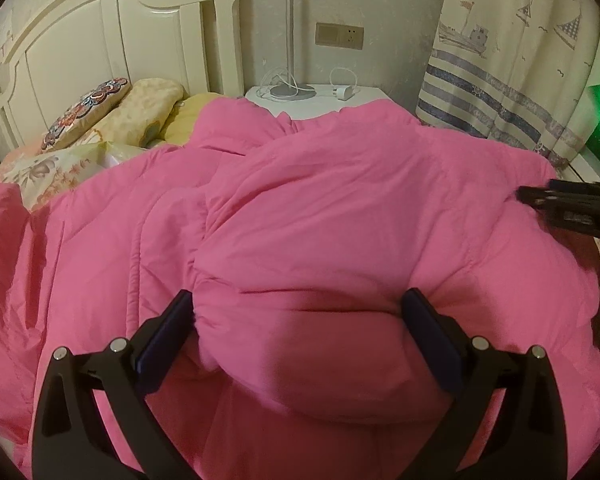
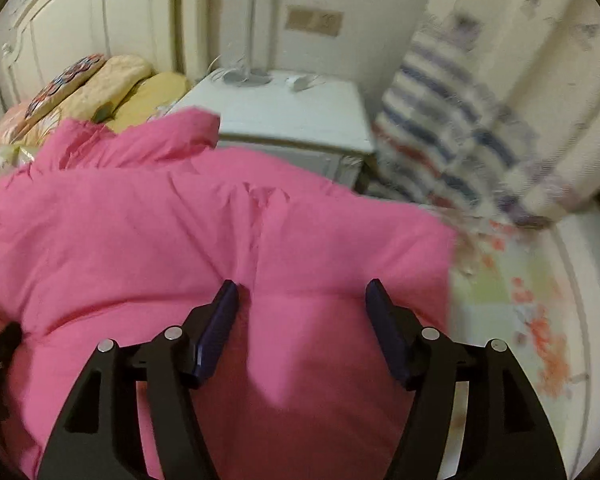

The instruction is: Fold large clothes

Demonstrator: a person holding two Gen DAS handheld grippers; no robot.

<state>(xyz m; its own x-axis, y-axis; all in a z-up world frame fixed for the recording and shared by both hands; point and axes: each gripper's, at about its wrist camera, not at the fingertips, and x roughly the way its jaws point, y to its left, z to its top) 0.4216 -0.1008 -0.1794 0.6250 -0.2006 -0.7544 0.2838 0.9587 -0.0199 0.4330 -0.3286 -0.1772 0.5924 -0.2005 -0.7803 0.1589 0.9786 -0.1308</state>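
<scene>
On the left we see our left gripper (image 1: 298, 302) with its jaws spread wide, pressing on a thick bunched fold of the pink quilted coat (image 1: 300, 208), which fills the gap between them and spreads ahead over the bed (image 2: 512, 304). Beyond the jaws lie pillows (image 1: 112, 116) and a nightstand (image 2: 284, 112). To the right, our right gripper (image 2: 302, 294) hovers over the coat, jaws parted, pads clear of the fabric beneath.

The puffy pink quilt (image 1: 340, 208) covers most of the bed. Pillows (image 1: 112, 116) block the far left. Bare floral sheet (image 2: 512, 312) on the right leaves open room.
</scene>
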